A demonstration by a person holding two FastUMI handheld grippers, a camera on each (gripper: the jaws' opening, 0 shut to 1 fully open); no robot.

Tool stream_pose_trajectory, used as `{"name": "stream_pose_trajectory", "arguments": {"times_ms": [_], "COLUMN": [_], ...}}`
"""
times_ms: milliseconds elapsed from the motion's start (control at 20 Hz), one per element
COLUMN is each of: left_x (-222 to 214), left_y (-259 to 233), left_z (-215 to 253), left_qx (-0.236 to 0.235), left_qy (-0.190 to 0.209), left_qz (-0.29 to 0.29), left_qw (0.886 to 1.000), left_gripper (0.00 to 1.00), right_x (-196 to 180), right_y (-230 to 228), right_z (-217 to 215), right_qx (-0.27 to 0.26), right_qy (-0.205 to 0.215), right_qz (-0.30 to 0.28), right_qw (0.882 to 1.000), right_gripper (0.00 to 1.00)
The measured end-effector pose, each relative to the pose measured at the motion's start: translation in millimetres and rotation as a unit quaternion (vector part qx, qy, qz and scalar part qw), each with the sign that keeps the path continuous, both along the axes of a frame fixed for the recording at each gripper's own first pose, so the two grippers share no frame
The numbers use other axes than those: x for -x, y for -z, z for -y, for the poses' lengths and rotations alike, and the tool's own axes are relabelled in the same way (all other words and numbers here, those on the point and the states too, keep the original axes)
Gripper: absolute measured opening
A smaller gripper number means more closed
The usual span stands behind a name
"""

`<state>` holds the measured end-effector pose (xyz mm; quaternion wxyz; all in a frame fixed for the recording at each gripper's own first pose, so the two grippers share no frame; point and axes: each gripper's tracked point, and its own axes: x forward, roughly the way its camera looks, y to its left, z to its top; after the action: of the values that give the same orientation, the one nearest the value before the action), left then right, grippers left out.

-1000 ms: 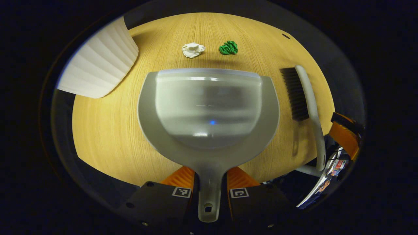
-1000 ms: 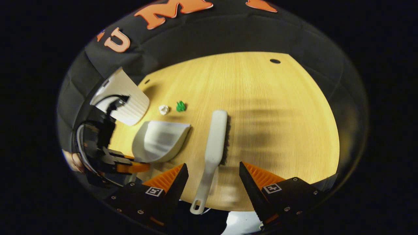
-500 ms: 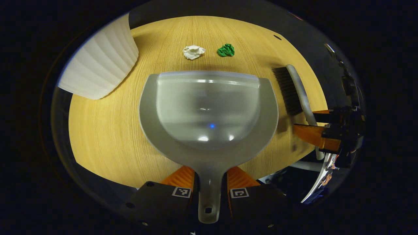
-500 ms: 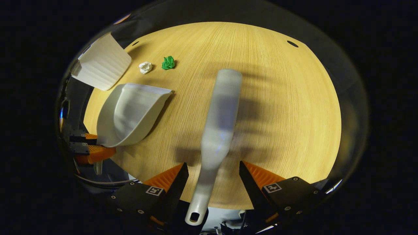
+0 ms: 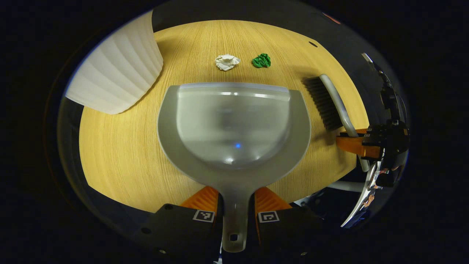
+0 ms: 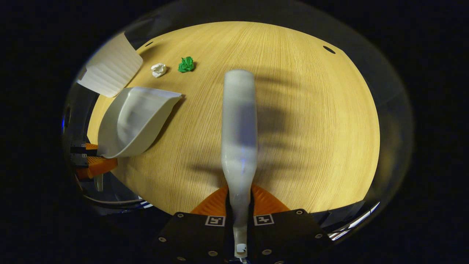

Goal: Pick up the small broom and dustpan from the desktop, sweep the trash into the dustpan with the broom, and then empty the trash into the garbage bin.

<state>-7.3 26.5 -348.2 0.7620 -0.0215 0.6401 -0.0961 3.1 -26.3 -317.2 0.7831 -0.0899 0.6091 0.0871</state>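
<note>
Partly hidden: broom (image 6: 240,121) bristles underneath.

— Where does the dustpan (image 5: 234,124) sit?
— On the worktop (image 5: 121,146), with the two trash wads (image 5: 227,62) beyond its front edge in the left gripper view.
— And the rest?
— The bin (image 5: 117,79) is to its left, the broom (image 5: 331,102) to its right.

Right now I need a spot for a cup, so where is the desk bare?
Bare desktop lies right of the broom, out to the edge. It is crowded on the left: dustpan, garbage bin, white wad, green wad.
</note>
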Motion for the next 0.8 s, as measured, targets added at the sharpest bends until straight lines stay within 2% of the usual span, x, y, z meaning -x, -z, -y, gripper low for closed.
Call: {"name": "stream_pose_trajectory", "arguments": {"times_ms": [150, 350, 500, 700, 800], "left_x": [-3, -8, -13, -25, -29], "left_y": [1, -2, -10, -1, 3], "left_z": [-10, -36, -47, -55, -57], "left_qx": [-0.003, -0.035, -0.035, -0.032, -0.030], "left_qy": [0.021, 0.096, 0.133, 0.135, 0.136], "left_qz": [0.013, 0.039, 0.048, 0.032, 0.024], "left_qw": [1.000, 0.994, 0.989, 0.990, 0.990], "left_gripper": [0.29, 0.29, 0.28, 0.28, 0.28], "right_x": [-22, -83, -119, -157, -171], "right_y": [-18, -56, -57, -33, -19], "right_z": [-1, -3, -19, -24, -39], "right_qx": [-0.006, 0.016, 0.008, 0.088, 0.098], "right_qy": [-0.004, -0.041, -0.061, -0.148, -0.180], "right_qz": [0.034, 0.094, 0.085, 0.058, 0.036], "right_qw": [0.999, 0.995, 0.994, 0.983, 0.978], "right_gripper": [0.10, 0.10, 0.10, 0.10, 0.10]}}
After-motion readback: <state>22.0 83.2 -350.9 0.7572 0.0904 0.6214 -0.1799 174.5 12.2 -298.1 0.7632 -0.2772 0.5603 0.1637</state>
